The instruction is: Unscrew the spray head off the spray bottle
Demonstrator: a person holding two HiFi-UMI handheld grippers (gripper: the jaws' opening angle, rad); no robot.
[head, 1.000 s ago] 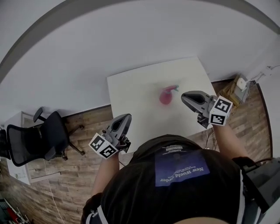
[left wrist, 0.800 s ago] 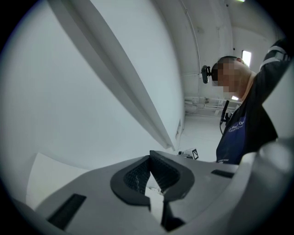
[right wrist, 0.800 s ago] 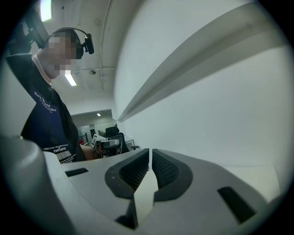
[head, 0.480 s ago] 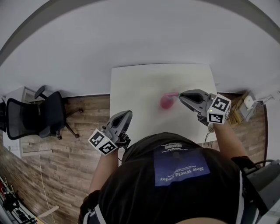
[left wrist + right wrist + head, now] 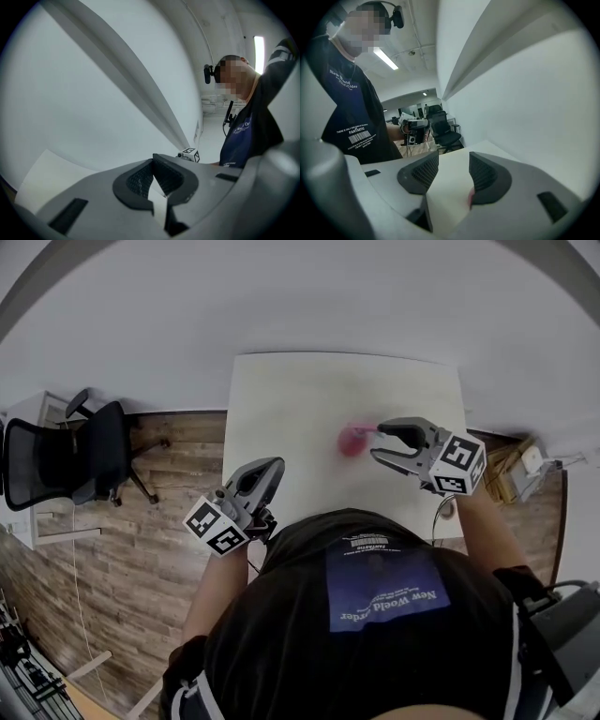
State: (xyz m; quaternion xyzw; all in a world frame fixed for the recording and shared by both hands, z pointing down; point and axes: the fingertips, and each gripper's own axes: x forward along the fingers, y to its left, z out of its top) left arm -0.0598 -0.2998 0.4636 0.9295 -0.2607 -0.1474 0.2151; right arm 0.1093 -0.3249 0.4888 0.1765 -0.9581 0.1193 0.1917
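On the white counter [image 5: 281, 399], right of centre, the spray bottle [image 5: 353, 440] lies as a small, rounded pink shape; blur hides its finer parts. The right tool [image 5: 378, 442] sits just beside it. Its jaws have just been opening and stand moderately apart, pressing on nothing. In the right gripper view, bare counter fills the gap of that tool [image 5: 452, 164], and a sliver of pink [image 5: 471, 197] peeks past the inner edge of one pad. The pads are dark with a fine ribbed texture, set in smooth grey shells. The left tool [image 5: 272, 468] is near the counter's left edge, its jaws closed together and empty [image 5: 152, 161]. The counter is matte and rectangular. It stands against a plain white wall [image 5: 281, 296] on a wood-plank floor [image 5: 141, 521], with a black office chair [image 5: 66, 460] well off to the left.
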